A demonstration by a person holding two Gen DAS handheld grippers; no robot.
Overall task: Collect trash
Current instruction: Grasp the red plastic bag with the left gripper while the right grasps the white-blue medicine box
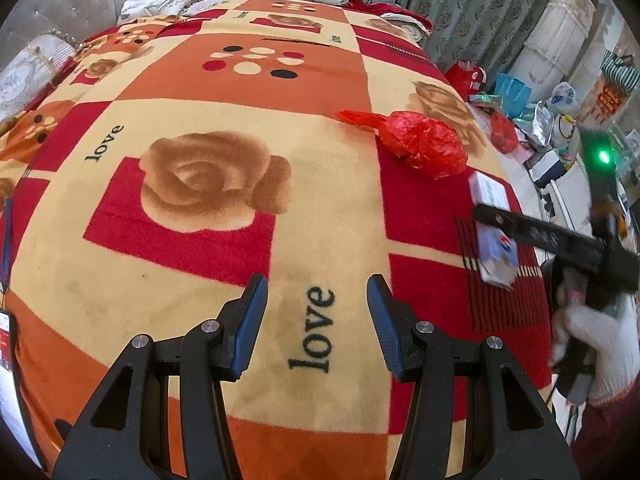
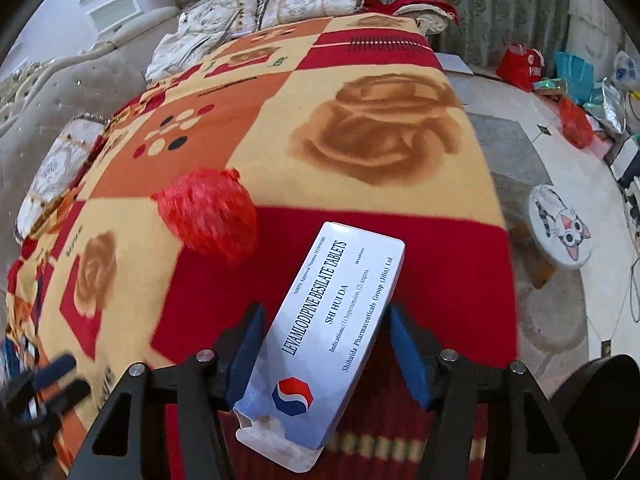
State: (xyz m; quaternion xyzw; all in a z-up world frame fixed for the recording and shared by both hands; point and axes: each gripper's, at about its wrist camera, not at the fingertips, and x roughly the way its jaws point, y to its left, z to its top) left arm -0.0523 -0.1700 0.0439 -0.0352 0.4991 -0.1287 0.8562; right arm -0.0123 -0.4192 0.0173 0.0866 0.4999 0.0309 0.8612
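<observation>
Your right gripper (image 2: 326, 354) pinches a white tablet box (image 2: 320, 344), blue print, end flap torn; left gripper (image 1: 318, 316) gapes empty

Left claw (image 1: 318, 294) with black angular arms, blue ribbed pads (image 1: 256, 312), silver screws, right claw (image 2: 326, 334) of matching build, white knit glove (image 1: 596, 344), dark red sleeve (image 1: 612, 432)
</observation>
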